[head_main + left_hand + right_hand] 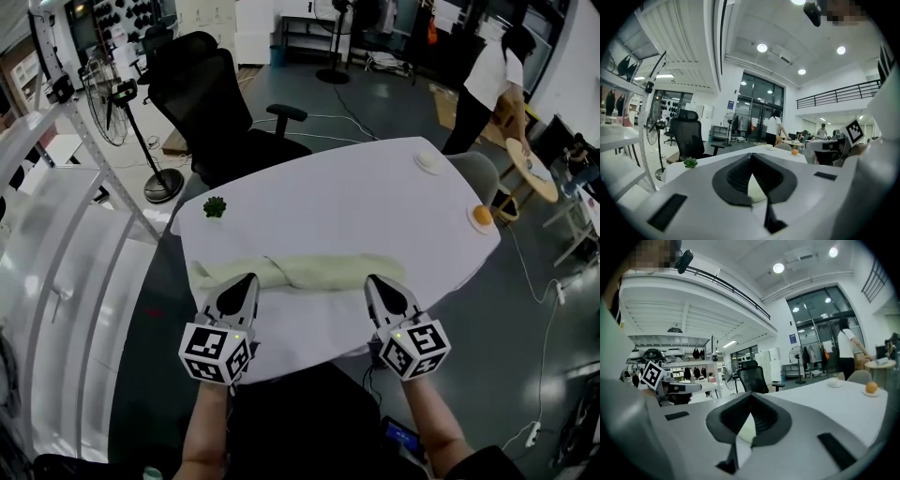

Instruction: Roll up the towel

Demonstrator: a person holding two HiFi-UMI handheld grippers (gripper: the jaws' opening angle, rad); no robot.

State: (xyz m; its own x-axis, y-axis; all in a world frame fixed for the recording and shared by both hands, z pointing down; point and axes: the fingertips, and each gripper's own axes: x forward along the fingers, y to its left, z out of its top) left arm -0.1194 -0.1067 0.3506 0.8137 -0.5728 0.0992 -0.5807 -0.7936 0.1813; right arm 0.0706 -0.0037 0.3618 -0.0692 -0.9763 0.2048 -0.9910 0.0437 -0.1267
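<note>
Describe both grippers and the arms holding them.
The left gripper and right gripper match. Each has a white tapered shell, dark grey ribbed pads inside the jaws, and a cube of black-and-white square markers at the rear. No cables show. The forearms are bare at the wrists.

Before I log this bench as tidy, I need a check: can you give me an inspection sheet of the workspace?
Surface: white-covered table.
Job's things: pale towel, rolled along the near edge.
Clutter: small plant, white dish, orange on a plate.
Grippers: left gripper and right gripper, fingers shut, tips at the roll's near side.
Cables: cable and power strip on the floor, right.
Surroundings: office chair, fan, person at a far table.
</note>
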